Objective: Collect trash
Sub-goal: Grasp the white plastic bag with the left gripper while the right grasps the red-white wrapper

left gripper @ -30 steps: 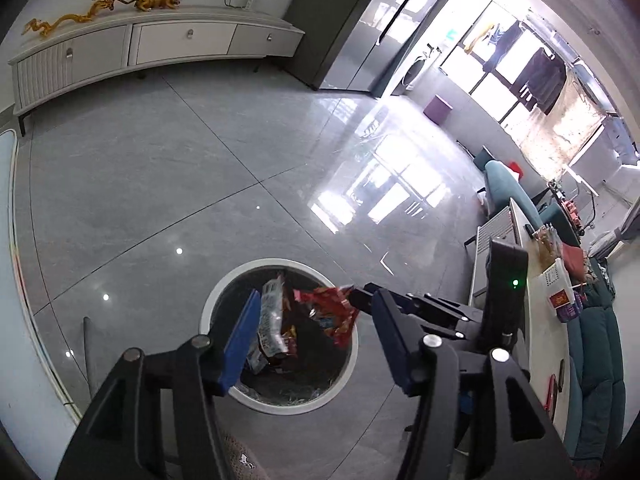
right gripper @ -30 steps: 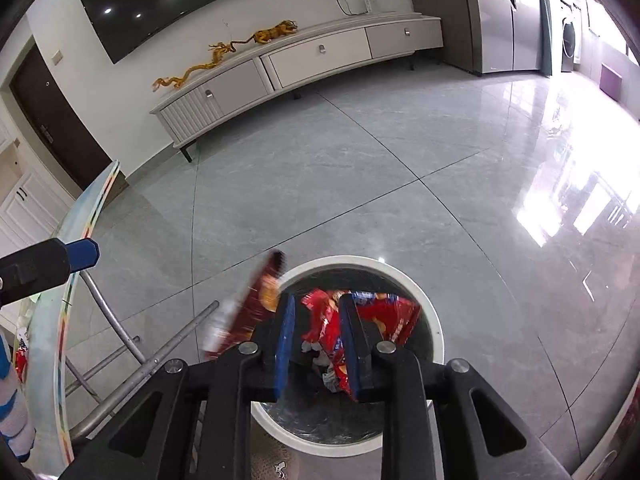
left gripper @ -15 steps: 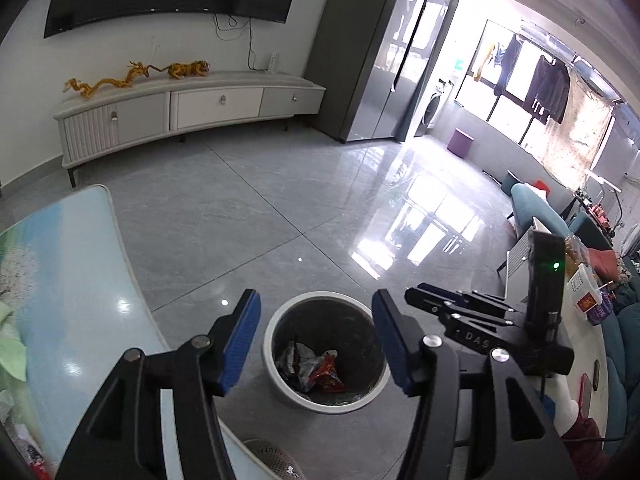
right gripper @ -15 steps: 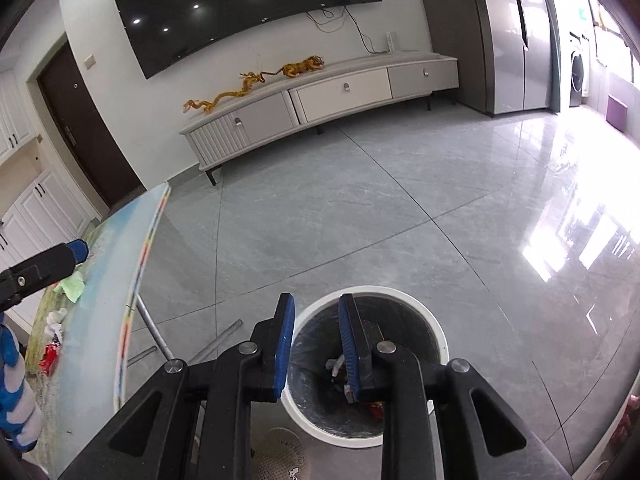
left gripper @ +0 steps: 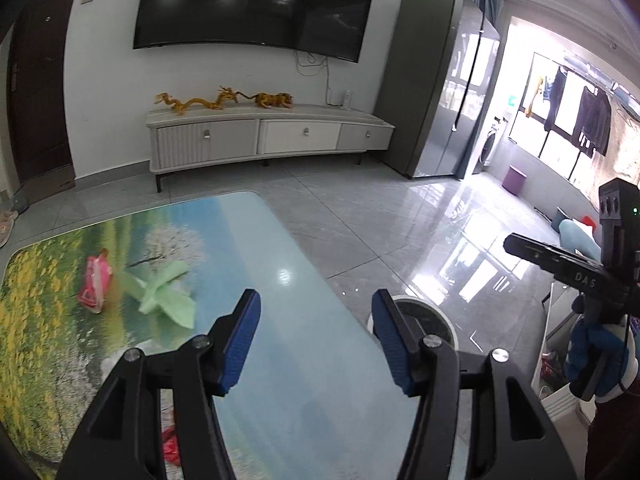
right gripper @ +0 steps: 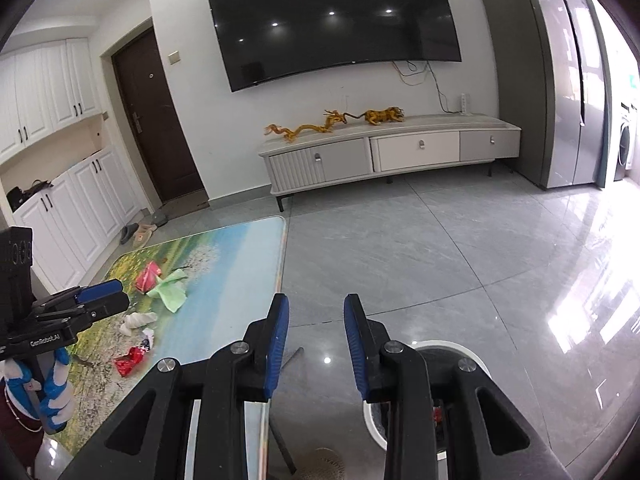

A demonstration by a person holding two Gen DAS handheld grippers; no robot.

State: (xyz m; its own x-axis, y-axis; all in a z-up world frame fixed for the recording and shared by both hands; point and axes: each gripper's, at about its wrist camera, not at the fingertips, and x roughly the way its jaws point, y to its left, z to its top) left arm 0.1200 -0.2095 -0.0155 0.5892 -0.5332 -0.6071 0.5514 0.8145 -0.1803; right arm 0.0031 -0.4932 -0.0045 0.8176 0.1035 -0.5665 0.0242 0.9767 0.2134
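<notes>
Blue-padded, my left claw point(left gripper: 316, 338) gapes wide and empty above the glossy landscape-print table point(left gripper: 280, 264); my right claw point(right gripper: 316, 340) stands moderately open, empty too, over grey floor tiles beside the white-rimmed bin point(right gripper: 472, 354). Trash on the table, counted: one pink wrapper point(right gripper: 147, 276), one green wrapper point(right gripper: 170, 290), one white twist point(right gripper: 138, 321), one red wrapper point(right gripper: 130, 360), all well apart from both claws

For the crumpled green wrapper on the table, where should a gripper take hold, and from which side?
Probably the raised crumpled ridge at the middle of the green wrapper, coming down from above with the left gripper, whose jaws are open and empty. The wrapper lies spread flat on the table, so its thin edges offer little. The pink packet sits close beside it.
</notes>
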